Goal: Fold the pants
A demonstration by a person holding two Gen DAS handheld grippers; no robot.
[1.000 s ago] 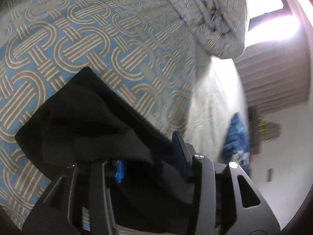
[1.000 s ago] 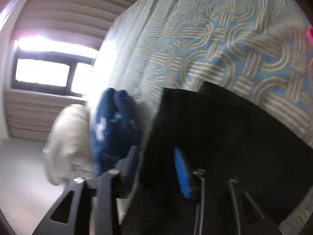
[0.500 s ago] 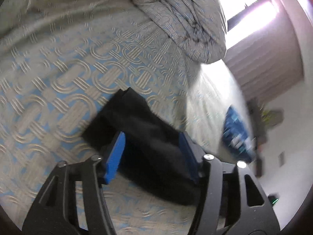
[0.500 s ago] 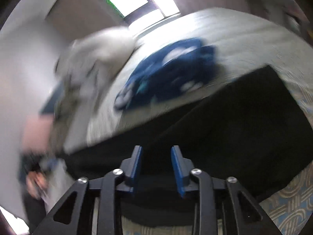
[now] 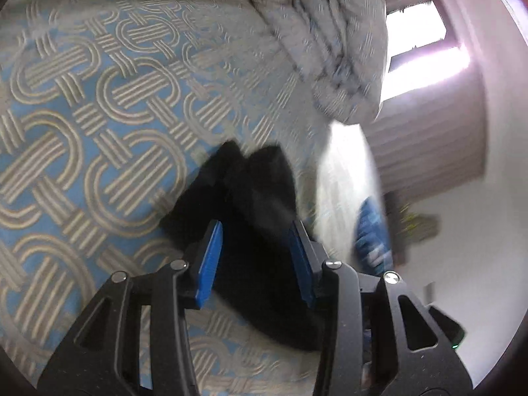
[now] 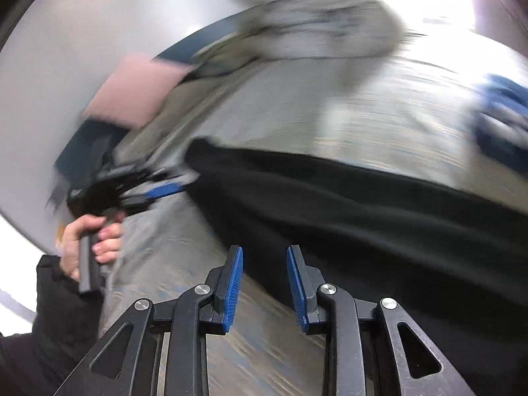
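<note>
Lying on the bed [image 5: 99, 151], the black pants [image 5: 257, 217] sit ahead of and under the left tool [image 5: 254, 257], whose blue-padded jaws stand apart and have just been closing; dark cloth shows between the pads, no pinch visible. In the right wrist view the pants stretch as a long, soft, matte black band across the frame, its edge running behind the right tool [image 6: 264, 280]; that tool's jaws are parted with nothing pressed between them. Bedcover is woven, blue with beige interlocking ring pattern. A rumpled grey duvet [image 5: 330, 33] is heaped further back. A blue patterned garment [image 6: 501, 118] lies near the bed's far edge. Left hand [image 6: 89, 244] grips its handle. Heavy motion blur.
</note>
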